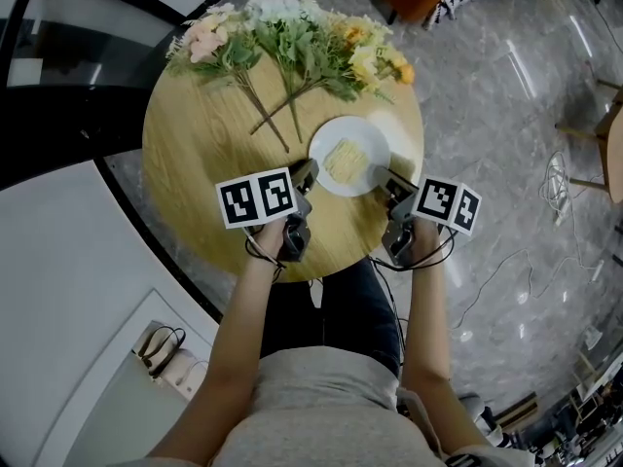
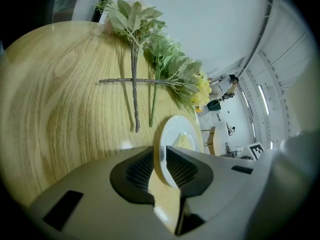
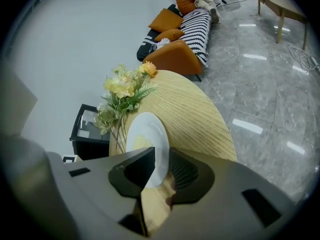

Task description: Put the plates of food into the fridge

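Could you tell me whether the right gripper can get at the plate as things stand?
Very likely yes: the right gripper has the plate rim between its jaws, with nothing in the way; the left gripper grips the opposite rim.

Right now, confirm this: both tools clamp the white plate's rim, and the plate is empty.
Not empty: the head view shows pale yellow food on the plate. The rest stands: the left tool and the right tool both clamp its rim.
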The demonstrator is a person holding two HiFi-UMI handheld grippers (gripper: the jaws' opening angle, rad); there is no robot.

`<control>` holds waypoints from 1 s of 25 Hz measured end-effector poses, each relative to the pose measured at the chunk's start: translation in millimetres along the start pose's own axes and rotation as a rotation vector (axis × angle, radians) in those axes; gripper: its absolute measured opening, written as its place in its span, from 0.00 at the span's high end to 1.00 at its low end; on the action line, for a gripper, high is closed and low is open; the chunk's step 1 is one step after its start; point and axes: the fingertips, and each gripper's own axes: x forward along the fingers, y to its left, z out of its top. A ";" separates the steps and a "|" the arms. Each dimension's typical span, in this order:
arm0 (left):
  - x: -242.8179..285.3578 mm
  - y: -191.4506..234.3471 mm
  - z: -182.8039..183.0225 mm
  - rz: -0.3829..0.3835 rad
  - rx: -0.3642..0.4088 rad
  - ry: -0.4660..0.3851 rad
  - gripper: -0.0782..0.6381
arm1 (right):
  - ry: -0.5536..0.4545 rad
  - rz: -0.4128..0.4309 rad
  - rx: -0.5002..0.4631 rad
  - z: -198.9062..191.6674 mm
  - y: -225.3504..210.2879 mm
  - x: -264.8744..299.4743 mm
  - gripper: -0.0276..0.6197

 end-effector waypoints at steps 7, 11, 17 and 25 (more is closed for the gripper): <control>2.3 -1.8 -2.2 -0.014 -0.065 -0.009 0.82 | -0.013 0.015 0.056 -5.8 1.0 2.9 0.88; 2.9 -2.6 -1.1 -0.036 -0.104 -0.034 0.83 | -0.008 0.039 0.071 -3.9 1.1 1.7 0.89; -7.3 -5.8 2.8 -0.068 -0.160 -0.078 0.84 | -0.012 0.068 0.063 -0.9 12.9 -2.9 0.90; -57.0 6.3 13.6 -0.089 -0.187 -0.179 0.84 | 0.040 0.119 -0.003 -14.8 57.6 6.0 0.90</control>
